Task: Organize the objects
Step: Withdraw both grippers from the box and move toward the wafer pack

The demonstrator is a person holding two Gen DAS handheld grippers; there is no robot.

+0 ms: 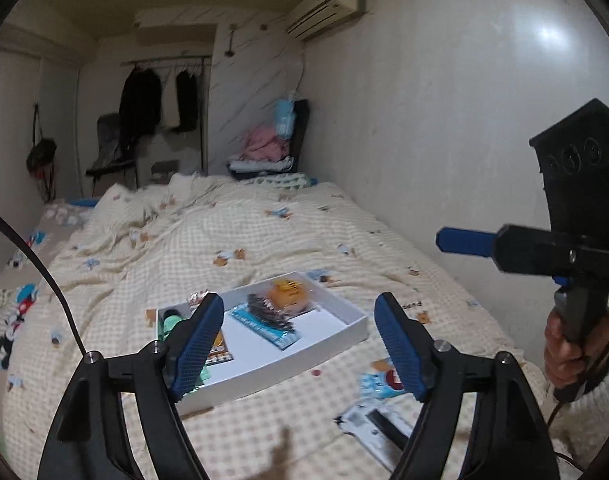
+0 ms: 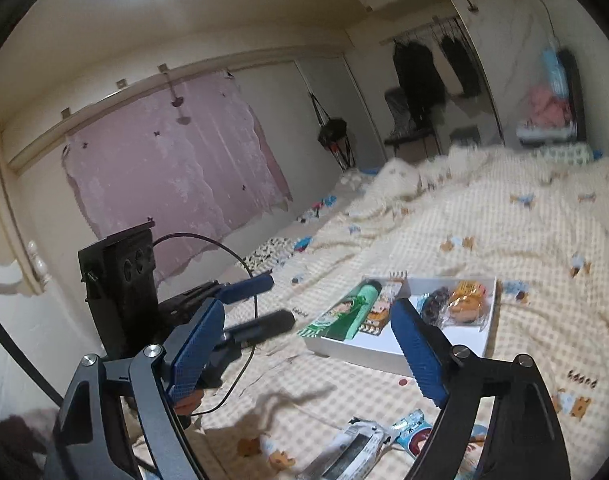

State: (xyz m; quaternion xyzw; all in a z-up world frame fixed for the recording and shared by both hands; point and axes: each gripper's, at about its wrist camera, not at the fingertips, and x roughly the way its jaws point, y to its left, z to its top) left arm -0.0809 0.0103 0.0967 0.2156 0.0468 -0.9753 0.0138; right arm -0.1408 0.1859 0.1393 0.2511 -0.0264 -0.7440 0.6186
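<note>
1. I see a shallow white cardboard tray [image 1: 354,326] lying on the quilted cream checked bedspread [image 1: 264,232], at about 12 o'clock from my left gripper [image 1: 300,346].
2. Inside it lie a green tube [image 2: 362,300], a glossy blue packet [image 1: 264,326] and a crinkly orange packet [image 1: 290,294]; a dark item between them is too blurred to name.
3. My left gripper hovers above the bed, its ribbed blue pads spread wide, holding nothing.
4. My right gripper [image 2: 310,354] also hovers with its fingers apart and empty; the tray sits at 1 o'clock.
5. Two loose wrappers, a white one [image 2: 344,452] and a light blue one [image 2: 414,434], lie at 5 o'clock, partly hidden by the fingers.
</note>
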